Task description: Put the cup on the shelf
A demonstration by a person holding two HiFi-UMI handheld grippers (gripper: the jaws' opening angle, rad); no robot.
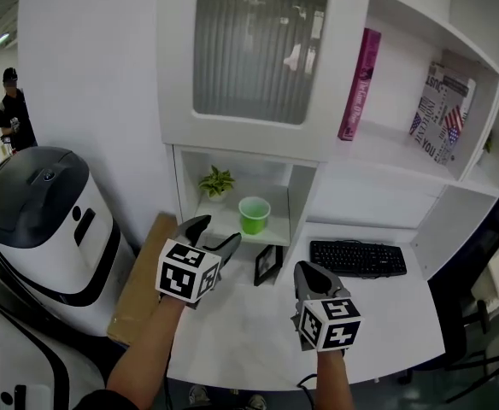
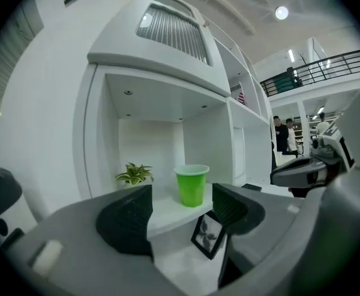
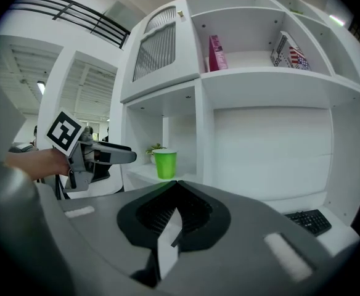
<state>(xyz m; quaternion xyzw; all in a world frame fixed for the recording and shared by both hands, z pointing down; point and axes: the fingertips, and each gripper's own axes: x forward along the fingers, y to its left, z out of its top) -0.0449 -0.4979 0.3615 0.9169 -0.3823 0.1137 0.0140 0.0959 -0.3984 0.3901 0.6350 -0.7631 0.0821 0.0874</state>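
My left claw (image 1: 218,231) gapes empty, right claw (image 1: 308,270) pressed together. At 12 o'clock the thin green plastic cup (image 1: 255,214) sits on the white shelf (image 1: 222,226): light, crushable; I'd pinch mid-wall gently.

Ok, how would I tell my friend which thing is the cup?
Find the big white shelf unit and its cabinet door with ribbed glass. Right under that door is a small open cubby, and the cup stands upright near its front edge. It is the only plain bright green thing there; the little potted plant near it has leaves.
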